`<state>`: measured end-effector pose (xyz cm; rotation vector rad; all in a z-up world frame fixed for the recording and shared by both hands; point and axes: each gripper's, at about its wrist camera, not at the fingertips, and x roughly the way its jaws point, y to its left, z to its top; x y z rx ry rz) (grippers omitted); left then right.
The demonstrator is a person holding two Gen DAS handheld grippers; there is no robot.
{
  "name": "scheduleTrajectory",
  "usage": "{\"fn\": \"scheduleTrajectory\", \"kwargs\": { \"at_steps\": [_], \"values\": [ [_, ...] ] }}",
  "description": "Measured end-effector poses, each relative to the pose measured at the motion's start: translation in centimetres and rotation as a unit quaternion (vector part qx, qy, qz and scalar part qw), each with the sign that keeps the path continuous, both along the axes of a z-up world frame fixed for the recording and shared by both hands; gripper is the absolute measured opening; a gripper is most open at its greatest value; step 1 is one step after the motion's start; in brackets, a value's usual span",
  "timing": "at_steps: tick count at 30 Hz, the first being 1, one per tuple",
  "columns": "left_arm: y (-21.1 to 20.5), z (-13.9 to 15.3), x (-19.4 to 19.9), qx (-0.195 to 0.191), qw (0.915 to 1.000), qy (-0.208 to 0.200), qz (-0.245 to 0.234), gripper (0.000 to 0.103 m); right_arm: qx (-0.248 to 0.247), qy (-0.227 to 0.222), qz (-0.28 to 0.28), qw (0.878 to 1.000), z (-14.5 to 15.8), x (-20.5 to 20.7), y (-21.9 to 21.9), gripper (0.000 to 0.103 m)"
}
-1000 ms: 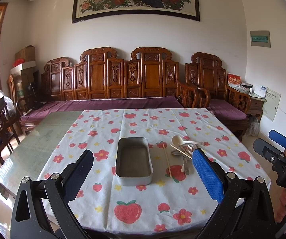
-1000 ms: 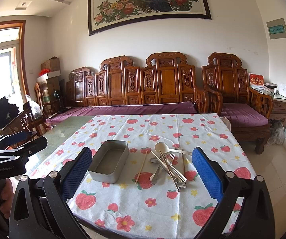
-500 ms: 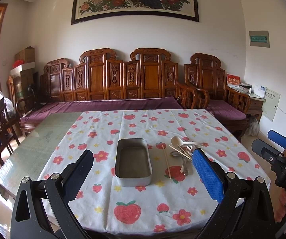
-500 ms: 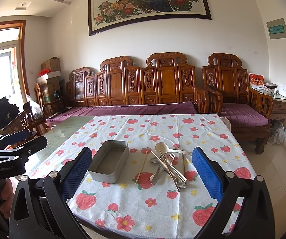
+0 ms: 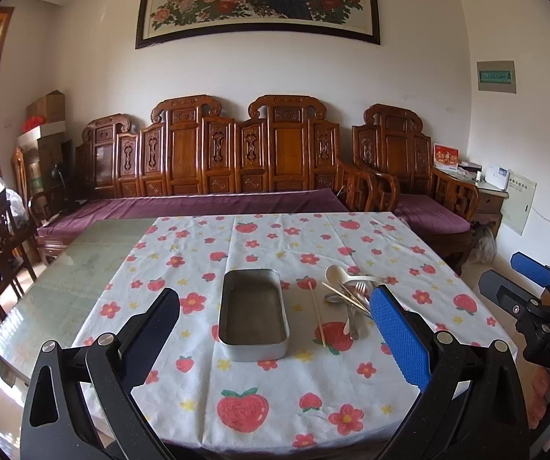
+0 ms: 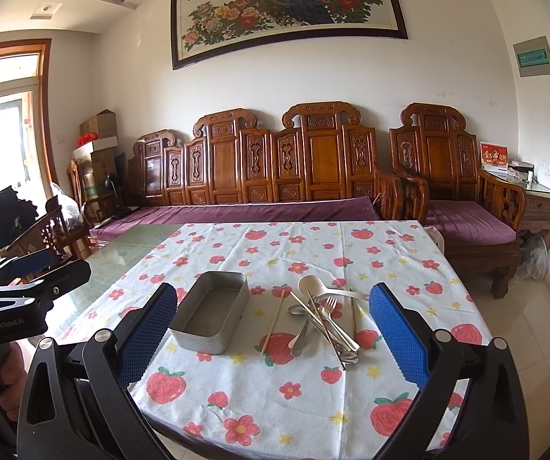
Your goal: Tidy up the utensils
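Both our left gripper [image 5: 275, 337] and right gripper [image 6: 273, 335] hover wide and empty off the table's near edge, barely shifted from a second ago, so nothing is sorted yet. Farther in on the tablecloth [image 6: 305, 391], the empty metal tin [image 6: 210, 316] waits left of centre, with the utensil pile [image 6: 324, 322] just right of it.

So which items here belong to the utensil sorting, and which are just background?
Job:
rectangular metal tin
pile of metal cutlery
white plastic spoon
single wooden chopstick

Background:
strawberry-print tablecloth
carved wooden sofa
framed peacock painting
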<state>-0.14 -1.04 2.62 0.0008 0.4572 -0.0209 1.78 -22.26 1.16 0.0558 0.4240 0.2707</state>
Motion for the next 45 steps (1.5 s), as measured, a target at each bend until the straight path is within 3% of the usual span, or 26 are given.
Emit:
{"fn": "scheduleTrajectory", "kwargs": {
  "at_steps": [23, 28, 35, 40, 45],
  "values": [
    [0.1, -0.2, -0.5, -0.001, 1.0000, -0.001, -0.003, 0.096, 0.001, 0.000, 0.001, 1.000, 0.2, 0.1, 0.1, 0.100],
    [0.1, -1.2, 0.4, -0.003, 0.9999, 0.013, -0.007, 0.096, -0.001, 0.009, 0.002, 1.000, 0.2, 0.3, 0.4, 0.100],
    [-0.6, -4.3, 3.1, 0.002, 0.9979, 0.058, -0.028, 0.096, -0.007, 0.026, -0.002, 1.000, -2.4, 2.0, -0.3, 0.100],
    [-1.4, -6.6, 4.8, 0.006, 0.9957, 0.082, -0.042, 0.096, -0.008, 0.039, 0.000, 0.999, -4.4, 3.8, -1.4, 0.093],
    [-2.3, -8.5, 6.6, 0.013, 0.9933, 0.101, -0.055, 0.096, -0.012, 0.059, 0.003, 0.998, -6.5, 6.0, -2.4, 0.078]
  ]
}}
